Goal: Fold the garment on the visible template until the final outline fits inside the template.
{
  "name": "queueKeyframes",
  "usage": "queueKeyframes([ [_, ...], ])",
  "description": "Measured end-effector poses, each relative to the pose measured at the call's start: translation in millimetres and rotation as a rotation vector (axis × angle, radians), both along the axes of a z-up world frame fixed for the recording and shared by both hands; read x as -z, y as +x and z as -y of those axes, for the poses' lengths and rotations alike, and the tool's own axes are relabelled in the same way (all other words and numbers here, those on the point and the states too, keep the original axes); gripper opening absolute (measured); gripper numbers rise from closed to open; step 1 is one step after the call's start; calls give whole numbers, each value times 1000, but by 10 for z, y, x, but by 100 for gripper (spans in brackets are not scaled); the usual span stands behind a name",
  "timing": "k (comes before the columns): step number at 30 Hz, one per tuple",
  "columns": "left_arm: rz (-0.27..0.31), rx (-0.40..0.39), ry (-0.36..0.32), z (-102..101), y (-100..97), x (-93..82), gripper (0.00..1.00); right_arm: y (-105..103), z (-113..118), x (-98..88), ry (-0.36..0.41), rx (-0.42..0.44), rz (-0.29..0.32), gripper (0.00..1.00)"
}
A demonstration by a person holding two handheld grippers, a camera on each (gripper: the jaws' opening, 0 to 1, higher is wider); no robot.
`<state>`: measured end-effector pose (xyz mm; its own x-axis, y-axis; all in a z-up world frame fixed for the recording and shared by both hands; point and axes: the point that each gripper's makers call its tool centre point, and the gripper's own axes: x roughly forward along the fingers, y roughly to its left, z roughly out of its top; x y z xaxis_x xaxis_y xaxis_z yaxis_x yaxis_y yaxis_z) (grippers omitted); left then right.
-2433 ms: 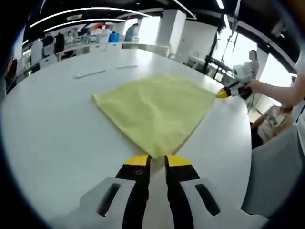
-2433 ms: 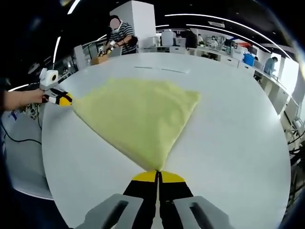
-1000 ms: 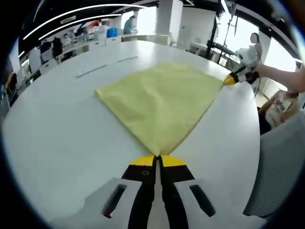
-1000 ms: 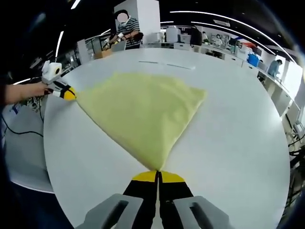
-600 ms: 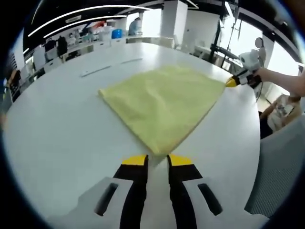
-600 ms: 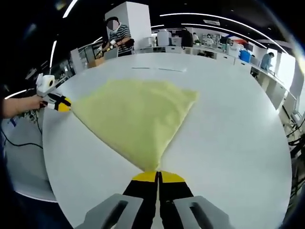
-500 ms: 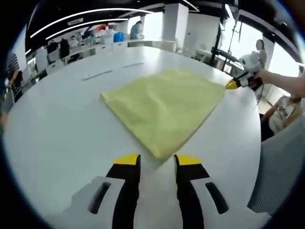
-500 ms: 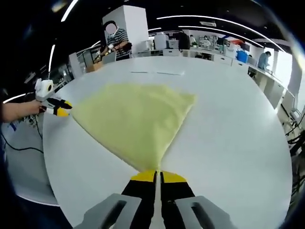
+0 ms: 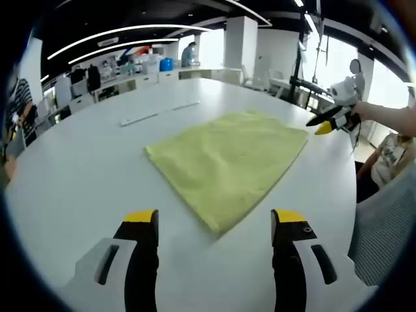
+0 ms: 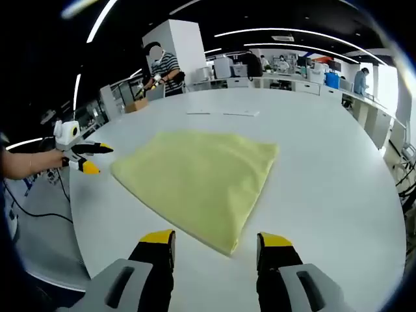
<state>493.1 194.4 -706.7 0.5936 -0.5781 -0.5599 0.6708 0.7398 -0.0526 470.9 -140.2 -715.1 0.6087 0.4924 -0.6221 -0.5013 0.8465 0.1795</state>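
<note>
Soft yellow terry-looking garment (image 9: 227, 159) lying flat and square-ish on the round white table (image 9: 71, 175), near corner pointing toward the left gripper (image 9: 215, 224) and a corner likewise toward the right gripper (image 10: 216, 245) in the right gripper view

Left jaws spread wide, nothing between them, yellow tips either side of the near corner and clear of the cloth; right jaws just as wide and empty, straddling the corner on that side without touching it

Across the table in the left gripper view, the right gripper seen at the far right edge, jaws parted; no template outline to make out on the white top, just two thin pale strips (image 9: 158, 112) lying beyond the cloth

Handling, as a judgement: light, limp fabric, no stiffness to speak of, likely to sag and drape from any pinch, and likely to slide easily on that smooth tabletop. Slightly fuzzy surface, so decent bite for the pads. Looks doubled already, edges a touch thick, so worth catching all layers at once. Best hold looks like the corners, pinched low against the table, one per gripper, lifting evenly so the fold line lands straight and no layer peels away
</note>
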Motion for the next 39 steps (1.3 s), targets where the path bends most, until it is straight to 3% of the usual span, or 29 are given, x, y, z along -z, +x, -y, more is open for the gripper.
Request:
queueKeyframes([
  [5, 31, -25, -35, 5, -15, -154, 86, -8, -111, -207, 20, -28, 54, 72],
  [11, 29, -43, -63, -3, -100, -263, 99, -60, -190, -364, 21, -53, 80, 84],
  [17, 19, -49, -46, -48, -244, -329, 99, -150, -248, -508, 26, -72, 103, 96],
  [27, 31, -74, -32, -116, -407, -494, 99, -278, -219, -717, 15, -52, 167, 99],
  [34, 43, -102, -60, -155, -538, -596, 99, -411, -202, -759, 27, -10, 199, 99],
  [37, 40, -90, -49, -177, -584, -594, 99, -383, -181, -778, 37, 53, 242, 96],
  [39, 40, -99, -37, -211, -592, -585, 99, -410, -178, -735, 21, 58, 236, 94],
])
